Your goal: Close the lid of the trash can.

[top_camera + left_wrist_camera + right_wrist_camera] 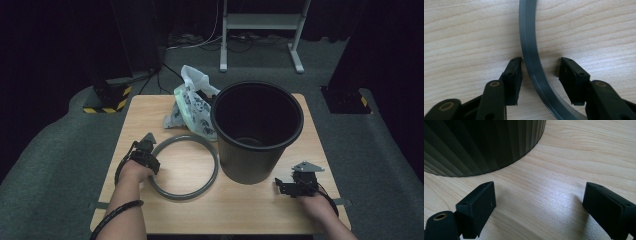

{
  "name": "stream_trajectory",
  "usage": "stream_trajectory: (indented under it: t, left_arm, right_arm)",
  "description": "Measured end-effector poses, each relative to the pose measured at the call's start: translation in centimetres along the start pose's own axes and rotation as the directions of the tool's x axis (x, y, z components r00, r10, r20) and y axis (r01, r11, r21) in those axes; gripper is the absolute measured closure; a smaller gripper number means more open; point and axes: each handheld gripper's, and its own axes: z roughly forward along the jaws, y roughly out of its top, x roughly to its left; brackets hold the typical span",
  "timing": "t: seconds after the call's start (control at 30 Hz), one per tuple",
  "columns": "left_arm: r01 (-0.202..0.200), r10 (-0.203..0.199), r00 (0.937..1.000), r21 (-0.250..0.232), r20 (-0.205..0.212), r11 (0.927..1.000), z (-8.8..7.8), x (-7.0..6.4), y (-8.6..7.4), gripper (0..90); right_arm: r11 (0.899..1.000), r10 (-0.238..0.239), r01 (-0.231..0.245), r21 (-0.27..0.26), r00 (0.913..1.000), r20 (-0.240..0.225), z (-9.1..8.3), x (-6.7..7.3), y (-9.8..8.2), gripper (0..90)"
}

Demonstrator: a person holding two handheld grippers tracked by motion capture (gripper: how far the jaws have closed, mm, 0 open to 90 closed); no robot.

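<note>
The left gripper point(148, 141), at the lower left of the high view, straddles the near-left arc of the grey ring point(184, 166), which lies flat on the wooden table point(250, 210) left of centre, just beside the black ribbed bin point(257, 131). In the left gripper view the ring's band point(530, 57) runs from the top edge down between the two jaws; the left pad point(514, 75) stands close against the band's outer face and the right pad point(571, 75) stands apart from its inner face, so the jaws bracket the ring without clamping it. The right gripper point(292, 184), at the lower right of the high view, rests low over bare table with its jaws spread wide and nothing between them; its own view shows the bin's wall point(481, 145) at the upper left. Judged risks: because the band sits off-centre between the pads, a closing grip would likely push the ring sideways across the smooth wood before both pads bite; a thin, flat band gripped at one point may pivot and droop when lifted; a swinging far arc could strike the bin or snag the printed plastic bag point(192, 105) at the upper centre.
</note>
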Motion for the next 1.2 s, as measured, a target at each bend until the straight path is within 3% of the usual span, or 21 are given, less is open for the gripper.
stream_trajectory:
  t: [0.07, 0.23, 0.53, 0.6, 0.67, 0.7, 0.97, 1.2]
  left_arm:
    - [-0.002, 0.003, 0.9997, 0.028, -0.023, 0.9996, 0.0, 0.3, 0.6, 52.2]
    - [0.009, -0.008, 0.9996, 0.028, -0.028, 0.9996, 0.0, 0.1, 1.3, 53.0]
    - [0.019, -0.019, 0.9994, 0.007, -0.029, 0.9998, -0.1, 0.2, 1.1, 55.5]
    - [0.022, -0.022, 0.9994, -0.004, -0.029, 0.9998, -0.1, 0.1, 1.0, 60.4]
    - [-0.016, 0.016, 0.9994, 0.003, -0.032, 0.9999, -0.1, -0.3, 1.1, 65.9]
    - [-0.016, 0.016, 0.9994, 0.003, -0.032, 0.9999, -0.1, -0.3, 1.1, 67.4]
    - [0.006, -0.005, 0.9996, 0.025, -0.028, 0.9997, -0.1, -0.3, 1.5, 68.9]
    - [0.026, -0.027, 0.9991, -0.015, -0.033, 0.9995, -0.1, -0.3, 1.1, 72.1]
  right_arm:
    - [1.000, -0.007, 0.007, -0.003, 1.0000, 0.000, 0.0, 0.0, 0.0, 10.9]
    - [1.000, -0.006, 0.006, -0.001, 1.0000, -0.001, 0.0, 0.0, 0.0, 11.0]
    - [1.000, -0.003, 0.003, -0.001, 1.0000, -0.003, 0.0, 0.1, 0.0, 11.1]
    - [1.000, -0.003, 0.003, -0.001, 1.0000, -0.003, 0.0, 0.1, 0.0, 11.1]
    - [1.000, -0.004, 0.004, -0.001, 1.0000, -0.003, 0.0, 0.1, 0.0, 11.0]
    - [1.000, -0.004, 0.004, -0.001, 1.0000, -0.003, 0.0, 0.1, 0.0, 11.0]
    - [1.000, -0.008, 0.008, 0.000, 0.9999, -0.007, 0.1, 0.1, 0.0, 10.6]
    - [1.000, -0.013, 0.013, 0.000, 0.9999, -0.008, 0.1, 0.0, 0.1, 10.6]
